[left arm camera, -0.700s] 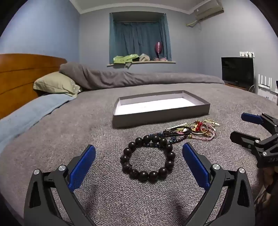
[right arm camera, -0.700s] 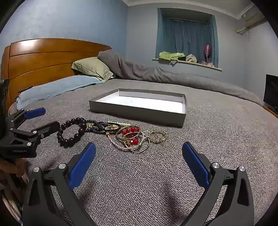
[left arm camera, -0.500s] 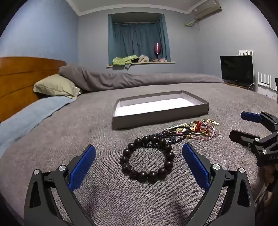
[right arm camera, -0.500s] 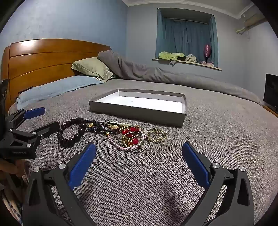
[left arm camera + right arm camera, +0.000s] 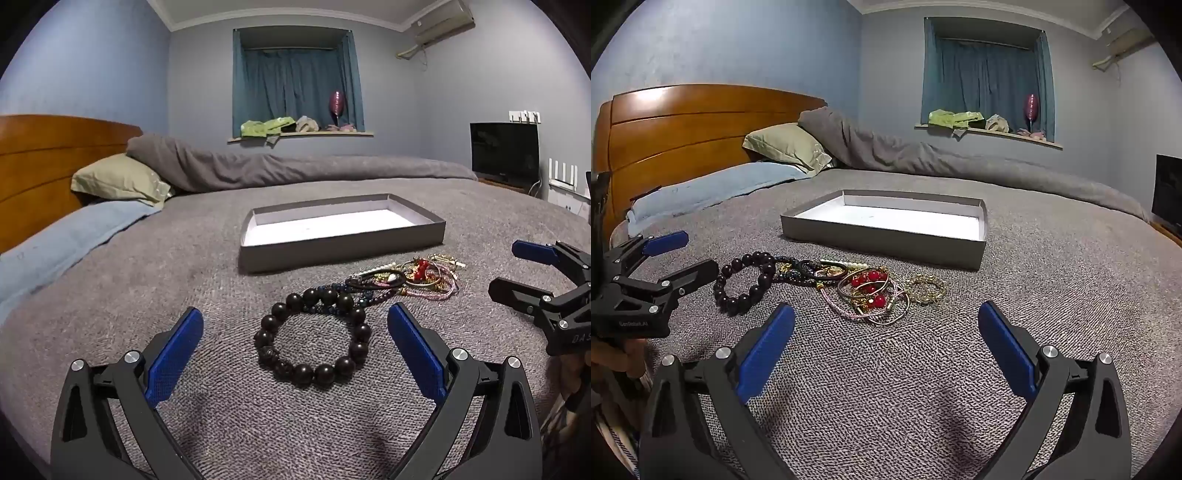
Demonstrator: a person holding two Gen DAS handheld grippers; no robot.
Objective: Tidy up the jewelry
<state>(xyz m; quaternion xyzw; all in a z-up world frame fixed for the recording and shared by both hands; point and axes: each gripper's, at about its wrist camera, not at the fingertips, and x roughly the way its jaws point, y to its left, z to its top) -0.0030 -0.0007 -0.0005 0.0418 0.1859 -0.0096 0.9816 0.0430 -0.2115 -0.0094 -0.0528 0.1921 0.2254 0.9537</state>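
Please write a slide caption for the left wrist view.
Open left gripper facing dark bead bracelet before empty grey tray.

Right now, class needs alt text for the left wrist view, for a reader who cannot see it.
The open left gripper hovers over a dark bead bracelet on a grey bedspread. Tangled jewelry lies beyond it, before an empty grey tray; the open right gripper waits at right.

left gripper (image 5: pixel 295 328) tilts up a touch, dark bead bracelet (image 5: pixel 313 334) sits slightly lower between its fingers (image 5: pixel 173 356), right wrist view basically the same
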